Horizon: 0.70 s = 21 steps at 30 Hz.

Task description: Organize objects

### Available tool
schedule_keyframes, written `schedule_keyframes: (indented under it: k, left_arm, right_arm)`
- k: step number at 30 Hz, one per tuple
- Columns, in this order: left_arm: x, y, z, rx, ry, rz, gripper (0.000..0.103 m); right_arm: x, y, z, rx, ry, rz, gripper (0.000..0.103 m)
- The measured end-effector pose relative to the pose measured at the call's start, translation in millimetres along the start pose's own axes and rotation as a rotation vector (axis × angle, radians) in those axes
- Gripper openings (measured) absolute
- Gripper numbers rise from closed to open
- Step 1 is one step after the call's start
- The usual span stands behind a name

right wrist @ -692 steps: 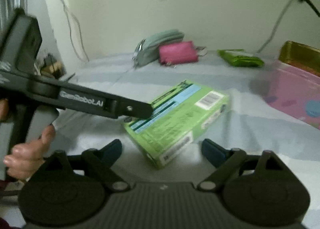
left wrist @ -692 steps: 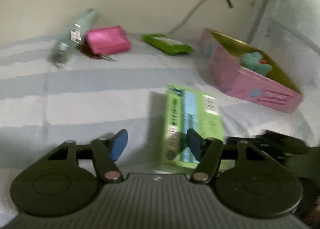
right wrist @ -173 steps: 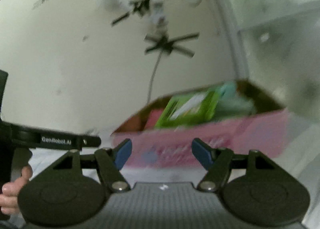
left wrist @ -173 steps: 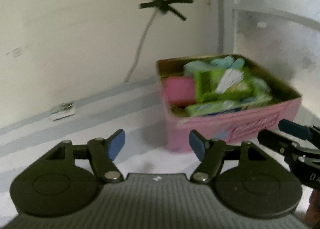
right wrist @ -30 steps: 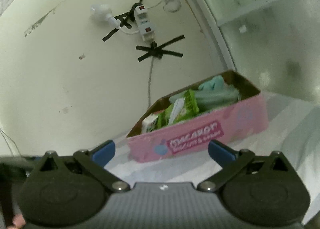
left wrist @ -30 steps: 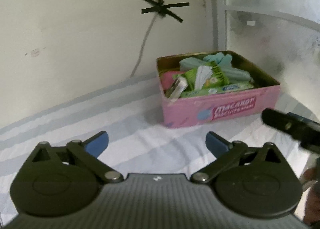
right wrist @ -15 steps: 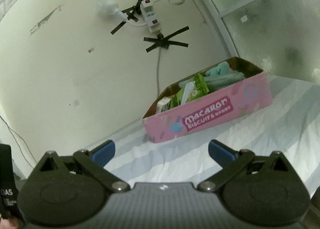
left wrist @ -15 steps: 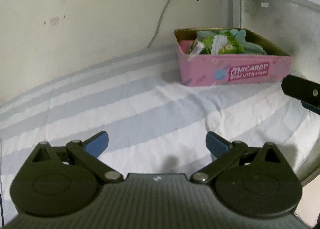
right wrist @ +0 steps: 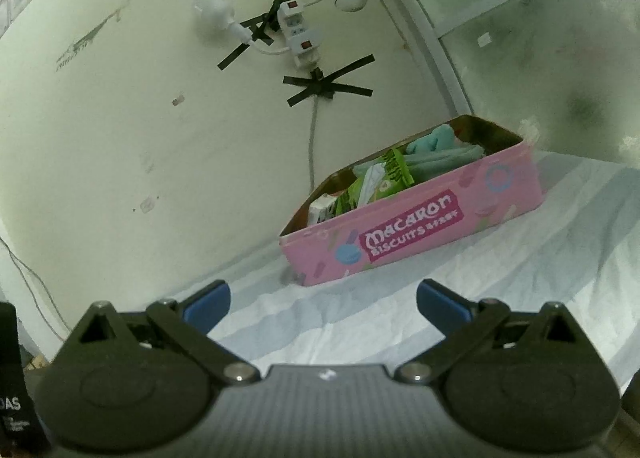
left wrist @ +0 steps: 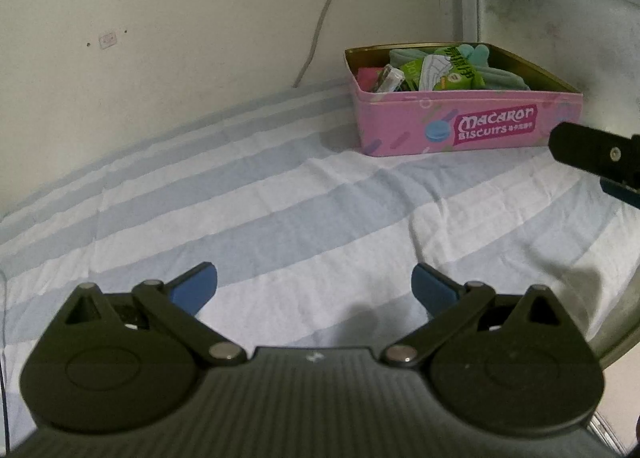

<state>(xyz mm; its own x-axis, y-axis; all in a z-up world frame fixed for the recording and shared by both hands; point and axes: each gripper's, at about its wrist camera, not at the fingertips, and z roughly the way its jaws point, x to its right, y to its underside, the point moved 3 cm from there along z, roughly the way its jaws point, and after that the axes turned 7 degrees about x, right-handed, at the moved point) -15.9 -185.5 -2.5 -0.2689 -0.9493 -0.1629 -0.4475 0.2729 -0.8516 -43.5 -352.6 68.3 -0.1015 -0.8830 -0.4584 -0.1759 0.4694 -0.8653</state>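
A pink "Macaron Biscuits" tin (left wrist: 472,126) stands on the striped bed sheet by the far wall; it also shows in the right wrist view (right wrist: 420,234). It holds several items: green packets (left wrist: 456,74), a teal pouch (left wrist: 496,76), a pink pouch (left wrist: 366,78). My left gripper (left wrist: 314,286) is open and empty, low over the sheet, well short of the tin. My right gripper (right wrist: 324,304) is open and empty, also short of the tin. Part of the right gripper shows at the right edge of the left wrist view (left wrist: 596,154).
The blue-and-white striped sheet (left wrist: 280,218) spreads between the grippers and the tin. A cable (left wrist: 316,42) runs down the wall, taped on with black tape. A power strip (right wrist: 296,28) is taped to the wall above the tin. A frosted window (left wrist: 560,18) is at right.
Both grippers have pulled back from the tin, which now looks smaller and farther. Both stay open and empty. Earlier loose items on the sheet now lie in the tin.
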Motion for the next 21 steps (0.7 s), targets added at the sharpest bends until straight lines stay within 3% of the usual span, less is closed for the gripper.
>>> schedule_keyframes:
  k: [21]
  left_arm:
    - [5.2, -2.3, -3.9, 0.007, -0.014, 0.014, 0.103]
  right_arm:
    - [2.9, -2.1, -7.1, 0.039, 0.013, 0.002, 0.103]
